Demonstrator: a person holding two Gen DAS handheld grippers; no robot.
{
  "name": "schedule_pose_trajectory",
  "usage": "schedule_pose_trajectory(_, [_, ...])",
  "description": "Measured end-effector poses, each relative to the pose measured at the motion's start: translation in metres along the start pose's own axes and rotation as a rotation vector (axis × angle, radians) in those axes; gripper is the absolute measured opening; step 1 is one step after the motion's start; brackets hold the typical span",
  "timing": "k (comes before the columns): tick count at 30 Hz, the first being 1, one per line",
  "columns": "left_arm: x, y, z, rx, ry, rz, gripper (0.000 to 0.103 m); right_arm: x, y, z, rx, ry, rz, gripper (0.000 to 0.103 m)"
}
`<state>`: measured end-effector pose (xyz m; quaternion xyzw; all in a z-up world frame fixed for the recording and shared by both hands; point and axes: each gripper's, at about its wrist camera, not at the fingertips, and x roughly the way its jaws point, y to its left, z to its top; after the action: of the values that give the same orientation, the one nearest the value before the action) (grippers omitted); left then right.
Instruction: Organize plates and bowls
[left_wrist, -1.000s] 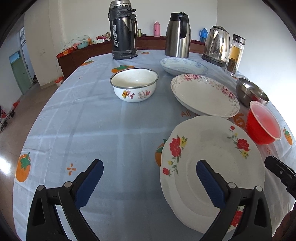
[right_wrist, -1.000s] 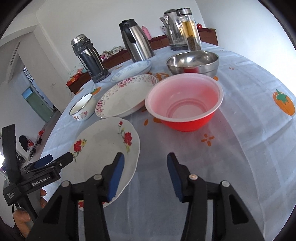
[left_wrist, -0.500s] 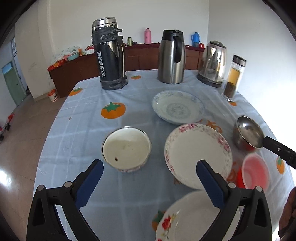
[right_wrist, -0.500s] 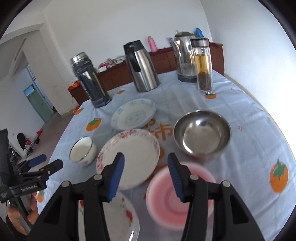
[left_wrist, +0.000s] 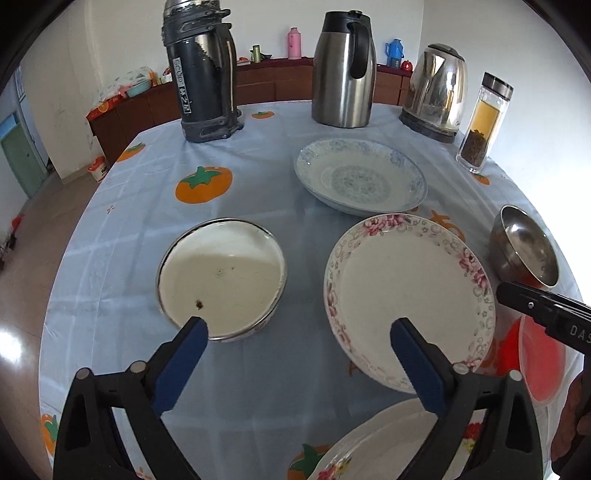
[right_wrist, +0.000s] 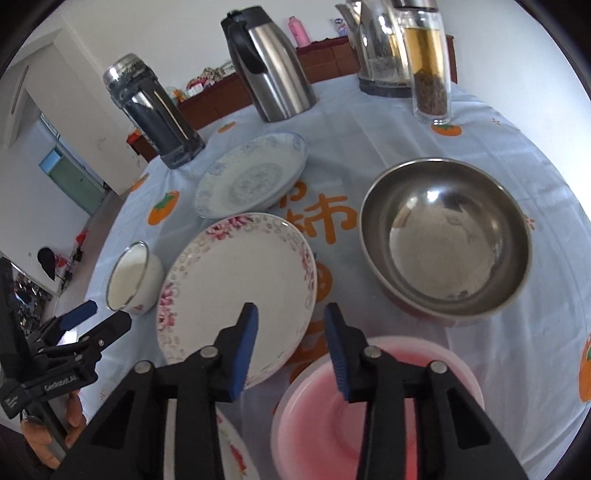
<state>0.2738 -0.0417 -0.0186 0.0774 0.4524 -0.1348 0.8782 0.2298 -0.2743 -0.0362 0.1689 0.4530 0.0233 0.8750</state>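
Over the tabletop (left_wrist: 258, 155) both claws hang empty; left claw (left_wrist: 299, 334) gapes between white bowl (left_wrist: 221, 277) and pink-rimmed plate (left_wrist: 406, 295); right claw (right_wrist: 291, 325), jaws just narrowing on nothing, hovers at that plate's edge; better spread wider, then pinch the rim squarely

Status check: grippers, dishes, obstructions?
Left gripper open, empty; right gripper empty, jaws just closing. Pink-rimmed plate and steel bowl untouched. Nothing in the way.
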Motion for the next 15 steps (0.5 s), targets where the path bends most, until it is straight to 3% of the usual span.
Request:
schedule_pose_trajectory(2, [0.007, -0.003, 0.003, -0.002, 0.019, -0.010, 0.082, 0.009, -0.001, 0.004, -0.010, 0.020, -0.016, 0.032])
schedule_pose_trajectory(8, [0.019, -0.006, 0.009, -0.007, 0.061, -0.029, 0.061, 0.026, -0.004, 0.015, -0.047, 0.070, -0.044, 0.023])
schedule_pose_trajectory(12, [0.001, 0.002, 0.008, -0.051, 0.059, -0.163, 0.059, 0.031, -0.004, 0.019, -0.069, 0.104, -0.066, 0.022])
schedule_pose_trajectory(15, [-0.018, 0.010, 0.006, -0.088, 0.045, -0.270, 0.059, 0.034, -0.004, 0.020, -0.071, 0.143, -0.030, 0.023])
